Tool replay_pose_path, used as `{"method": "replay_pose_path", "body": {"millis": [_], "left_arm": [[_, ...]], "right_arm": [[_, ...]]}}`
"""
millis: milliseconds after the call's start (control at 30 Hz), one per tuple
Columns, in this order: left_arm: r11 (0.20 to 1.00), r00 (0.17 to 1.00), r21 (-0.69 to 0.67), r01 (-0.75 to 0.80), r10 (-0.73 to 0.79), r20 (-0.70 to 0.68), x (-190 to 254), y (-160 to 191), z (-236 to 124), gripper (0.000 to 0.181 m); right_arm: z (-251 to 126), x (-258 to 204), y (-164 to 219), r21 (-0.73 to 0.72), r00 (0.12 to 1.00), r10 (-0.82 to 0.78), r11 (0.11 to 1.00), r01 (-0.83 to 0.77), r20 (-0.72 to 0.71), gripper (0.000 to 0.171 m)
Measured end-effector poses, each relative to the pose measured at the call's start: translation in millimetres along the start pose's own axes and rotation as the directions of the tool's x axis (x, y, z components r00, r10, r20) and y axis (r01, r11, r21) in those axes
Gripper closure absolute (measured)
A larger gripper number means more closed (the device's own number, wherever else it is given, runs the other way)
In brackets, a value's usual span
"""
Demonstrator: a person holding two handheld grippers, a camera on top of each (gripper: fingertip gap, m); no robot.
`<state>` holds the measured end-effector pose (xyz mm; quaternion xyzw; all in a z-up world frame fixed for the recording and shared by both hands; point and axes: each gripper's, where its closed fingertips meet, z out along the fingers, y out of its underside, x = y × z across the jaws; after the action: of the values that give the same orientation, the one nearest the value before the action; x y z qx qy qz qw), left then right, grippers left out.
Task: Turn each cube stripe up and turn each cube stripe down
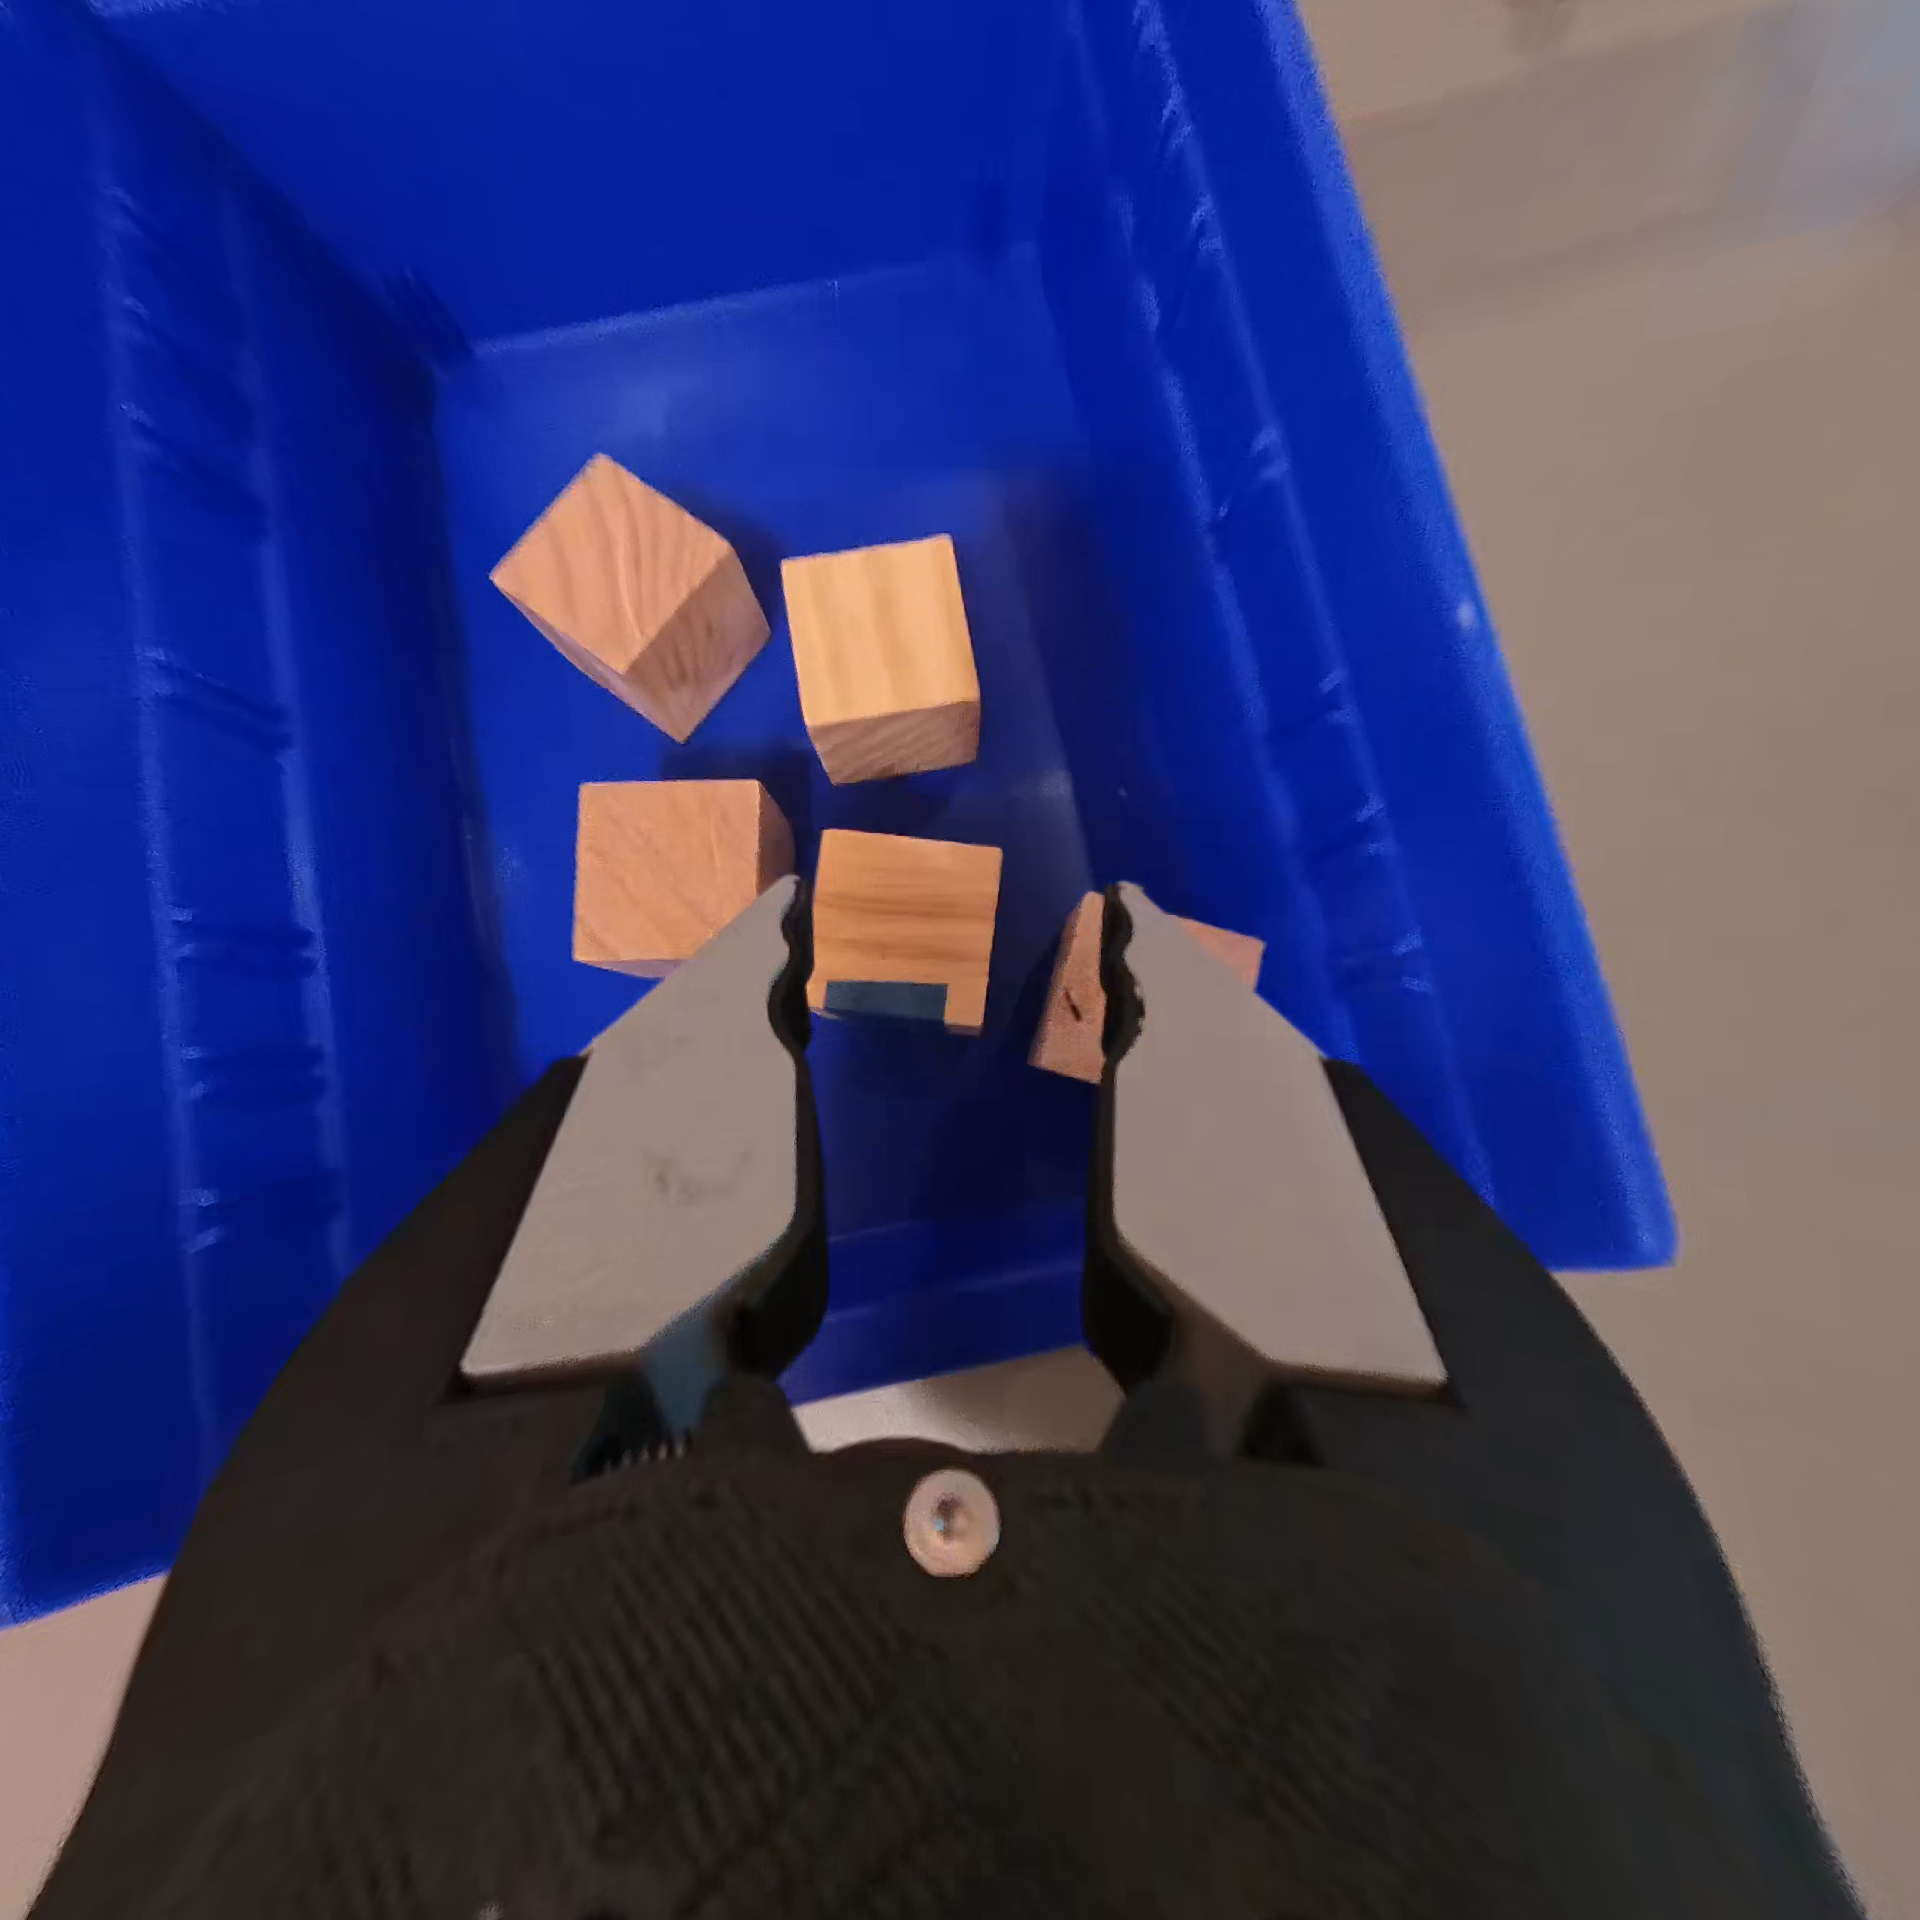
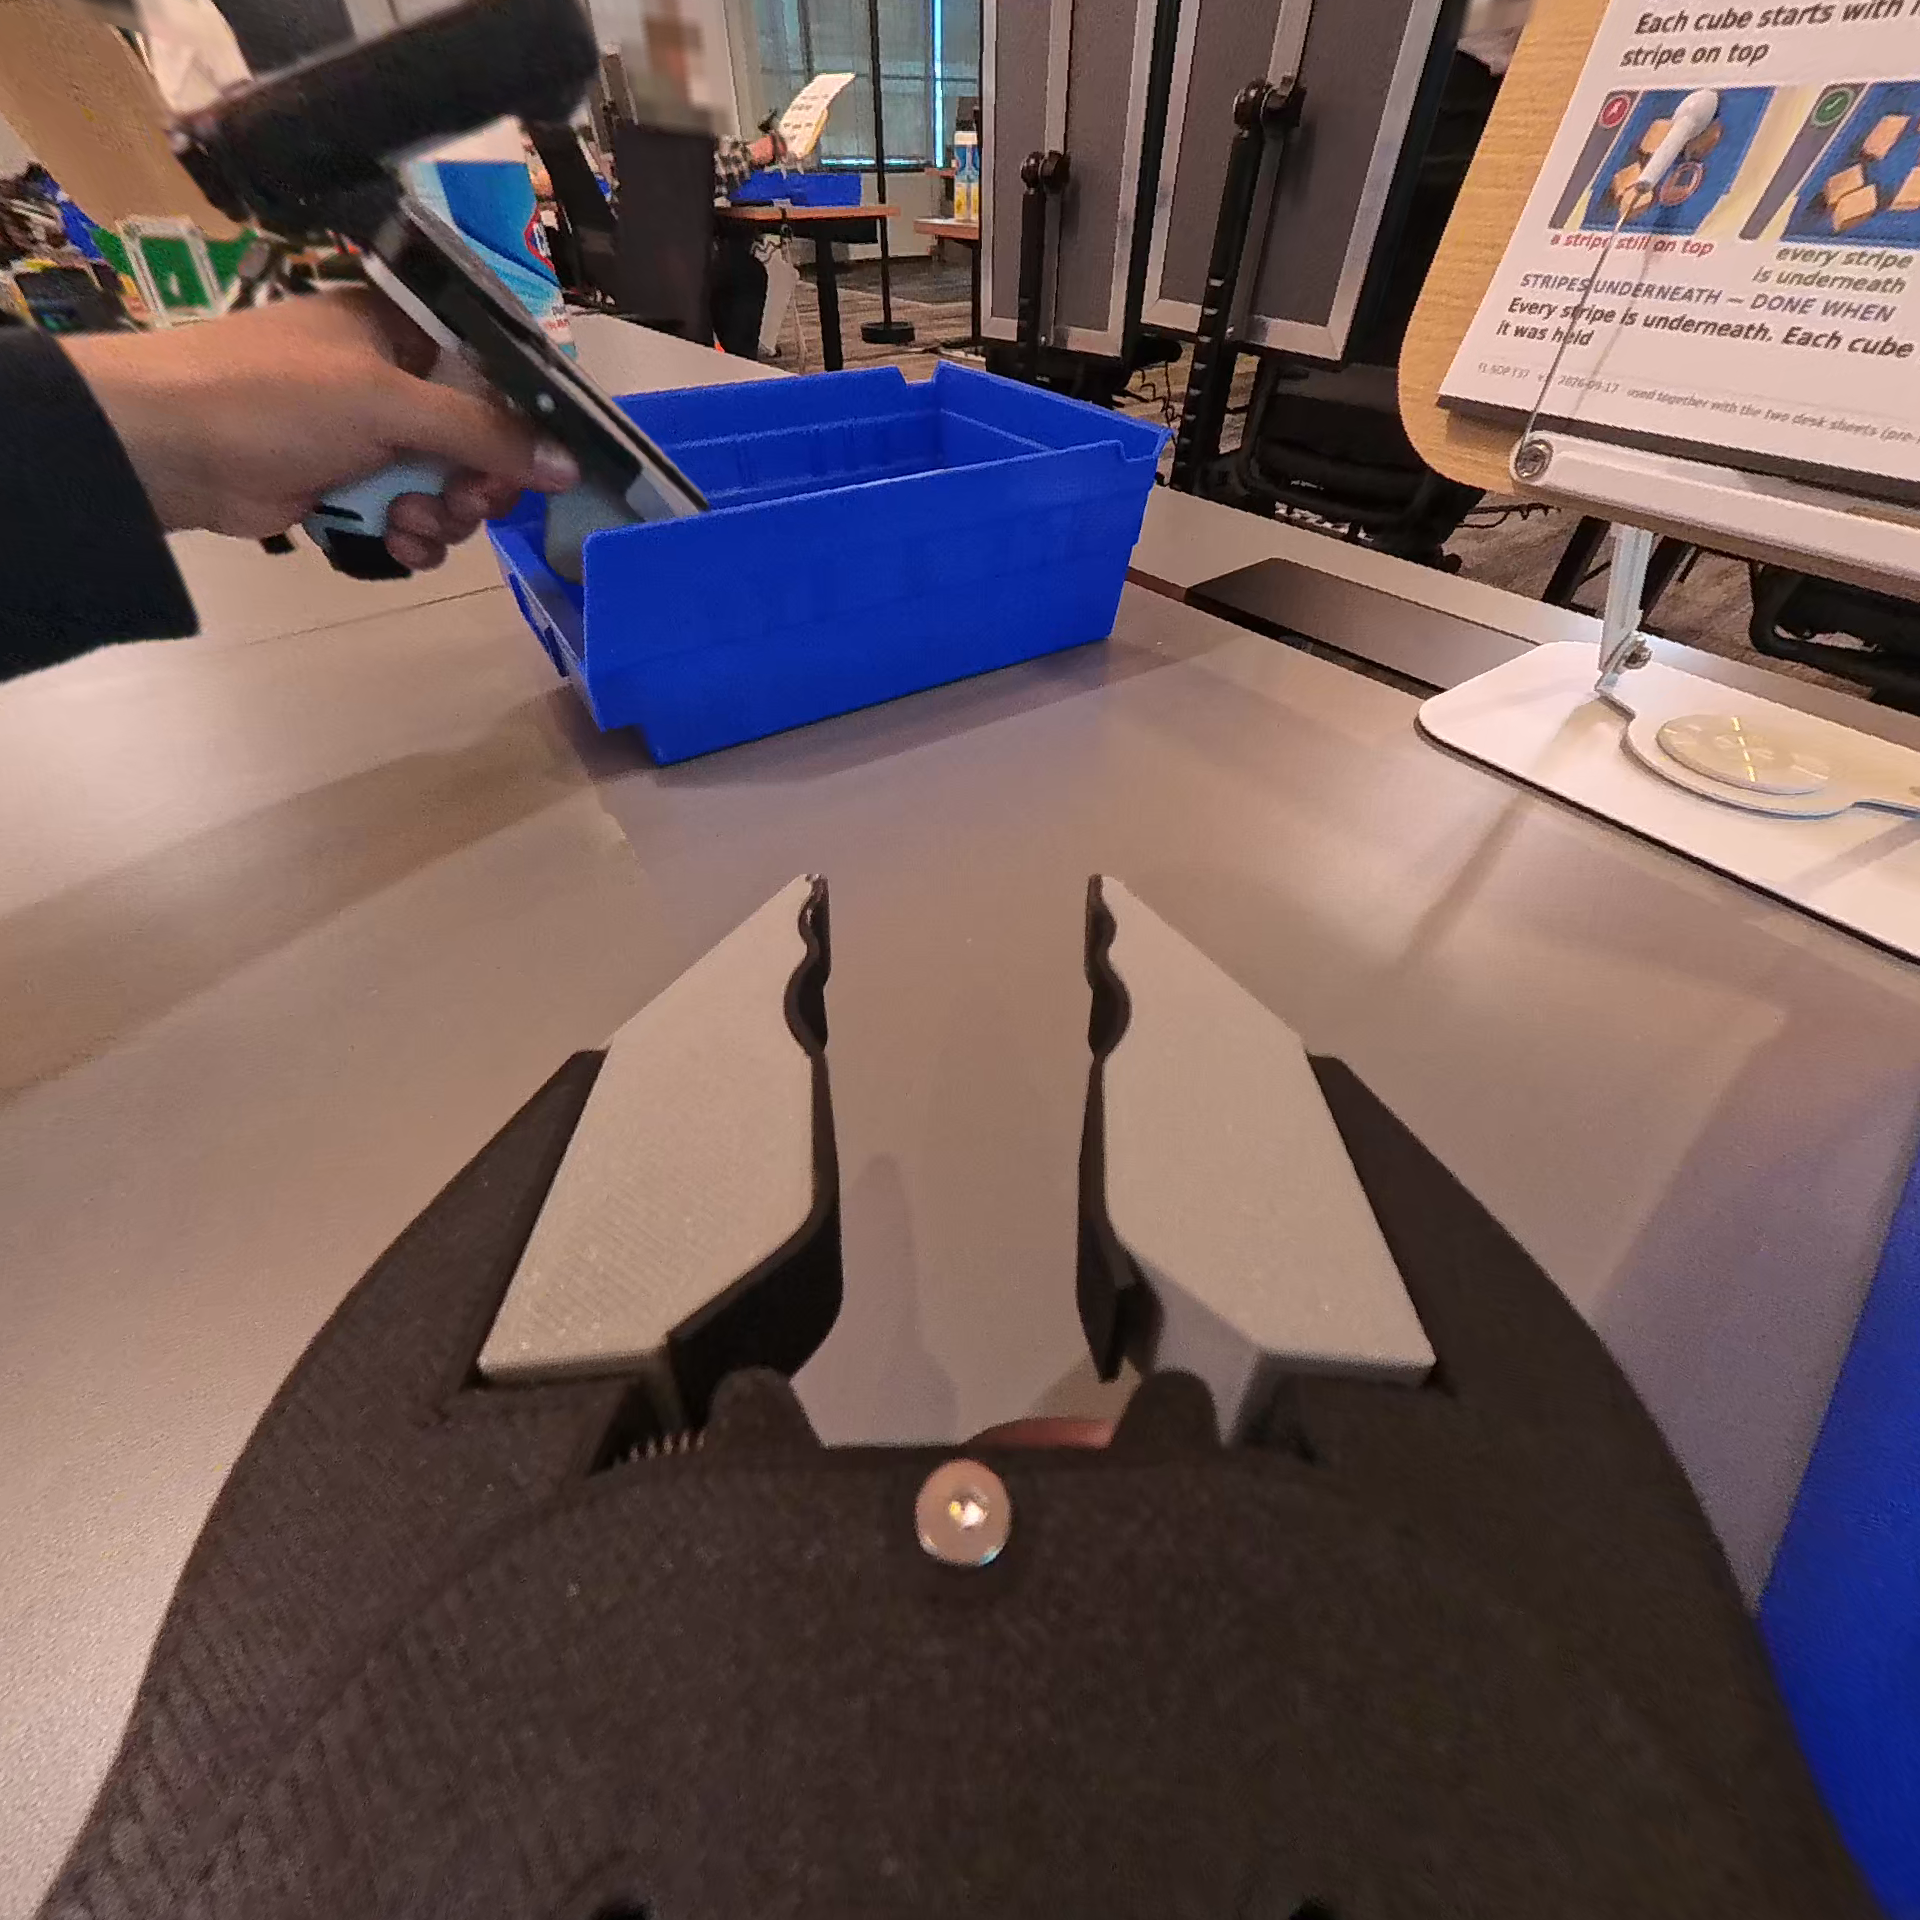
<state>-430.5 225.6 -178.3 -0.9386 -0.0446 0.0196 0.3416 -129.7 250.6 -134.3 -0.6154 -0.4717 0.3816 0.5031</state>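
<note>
Left wrist view: left gripper (image 1: 956,935) hangs spread over a cube (image 1: 902,920) near the bin's (image 1: 260,727) front wall, ready to turn it; right gripper (image 2: 951,935) idles spread.

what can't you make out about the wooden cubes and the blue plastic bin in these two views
- Rightmost wooden cube: left wrist view, mostly behind a finger of the open left gripper.
- Stripes: only the cube between the fingertips shows a dark patch, low on its near face.
- Blue plastic bin: right wrist view, its near wall hides all the cubes.
</note>
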Motion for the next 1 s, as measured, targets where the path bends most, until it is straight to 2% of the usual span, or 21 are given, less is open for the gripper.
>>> {"method": "replay_pose_path", "body": {"millis": [100, 200, 333, 500, 633, 700, 767, 833, 867, 900, 1000], "left_arm": [[0.999, 1.000, -0.033, 0.005, -0.004, 0.019, -5, 6, 12, 0.125], [0.997, 0.999, -0.072, 0.022, -0.019, 0.044, -13, 12, 21, 0.137], [0.986, 0.999, -0.166, 0.021, -0.013, 0.050, -16, 31, 35, 0.135], [0.986, 0.998, -0.161, 0.039, -0.030, 0.057, -19, 30, 33, 0.136], [0.988, 0.989, -0.040, 0.148, -0.148, -0.004, -18, 8, 10, 0.136], [0.963, 0.962, 0.073, 0.258, -0.250, -0.111, -11, -12, -10, 0.136], [0.897, 0.880, 0.171, 0.407, -0.335, -0.338, 12, -34, -35, 0.136], [0.823, 0.711, 0.172, 0.542, -0.339, -0.616, 51, -52, -67, 0.137], [0.804, 0.628, 0.150, 0.576, -0.317, -0.711, 70, -56, -81, 0.137], [0.803, 0.573, 0.131, 0.582, -0.290, -0.767, 87, -57, -92, 0.137], [0.837, 0.510, 0.097, 0.538, -0.232, -0.828, 134, -50, -109, 0.138]], "right_arm": [[2, -1, 2, -0.009, 1.000, 0.006, 1.000, -0.006, 0.010, 0.125], [3, -4, 2, -0.014, 1.000, -0.003, 1.000, 0.003, 0.016, 0.125], [3, -5, 3, -0.018, 1.000, -0.018, 1.000, 0.018, 0.017, 0.125], [3, -6, 3, -0.020, 1.000, -0.009, 1.000, 0.009, 0.023, 0.125], [5, -8, 7, -0.039, 0.999, -0.009, 0.999, 0.010, 0.036, 0.124], [6, -12, 8, -0.044, 0.998, -0.018, 0.999, 0.020, 0.053, 0.122], [7, -19, 8, -0.044, 0.997, -0.042, 0.998, 0.045, 0.071, 0.118], [7, -26, 7, -0.039, 0.993, -0.083, 0.995, 0.087, 0.084, 0.114], [8, -32, 7, -0.033, 0.990, -0.103, 0.994, 0.107, 0.098, 0.109], [8, -39, 6, -0.025, 0.986, -0.117, 0.992, 0.121, 0.121, 0.105], [8, -60, 2, 0.005, 0.972, -0.116, 0.993, 0.117, 0.206, 0.098]]}}
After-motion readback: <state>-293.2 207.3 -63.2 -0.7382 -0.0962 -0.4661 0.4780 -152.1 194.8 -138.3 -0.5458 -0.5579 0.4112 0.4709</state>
